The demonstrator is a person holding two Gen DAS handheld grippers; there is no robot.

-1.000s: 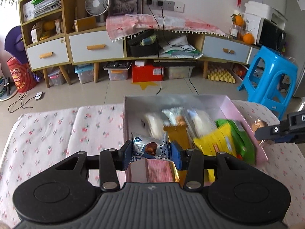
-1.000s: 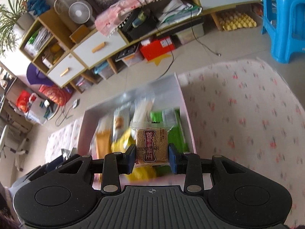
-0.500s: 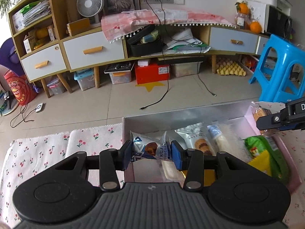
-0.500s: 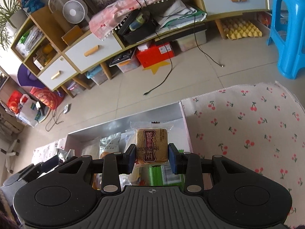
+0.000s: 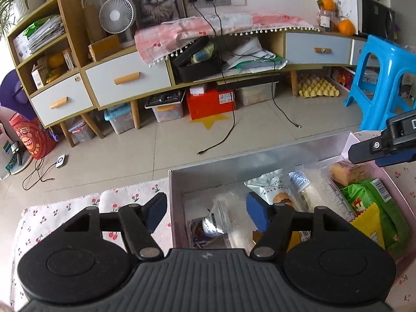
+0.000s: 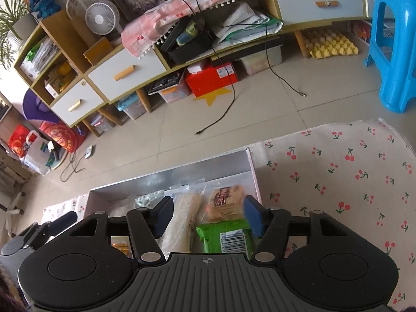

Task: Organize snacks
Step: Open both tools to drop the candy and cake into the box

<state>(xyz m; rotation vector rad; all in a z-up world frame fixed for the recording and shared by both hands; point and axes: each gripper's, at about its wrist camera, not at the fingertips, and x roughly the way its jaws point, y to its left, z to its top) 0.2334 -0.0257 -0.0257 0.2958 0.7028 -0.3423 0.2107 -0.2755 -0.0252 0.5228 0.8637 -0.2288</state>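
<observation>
Both tools hung over the box [image 5: 299, 153] of snacks, which sat at the far edge of the counter [image 6: 338, 171] on its cherry-print cloth. The left tool [image 5: 206, 212] had just been opening and its jaws stood wide apart, gripping nothing; the silver-and-blue chocolate packet [image 5: 208, 227] lay loose below them in the box's left end, touched by neither pad. The right tool [image 6: 208, 215] had likewise just been opening, its jaws parted, and the brown biscuit packet [image 6: 225, 202] lay in the box's far right corner, blurred, just beside the right pad; whether that pad touched it could not be told. In the left wrist view the same biscuit packet [image 5: 348, 173] rested against the right wall, under the tip of the right tool [image 5: 382, 145]. Near it lay a green packet [image 6: 223, 236], touching a yellow packet [image 5: 369, 221], and a pale long wrapped snack [image 6: 182, 221] beside a white pouch printed with a cookie [image 5: 275, 189]. The left tool [image 6: 39, 231] showed at the box's left end in the right wrist view.
</observation>
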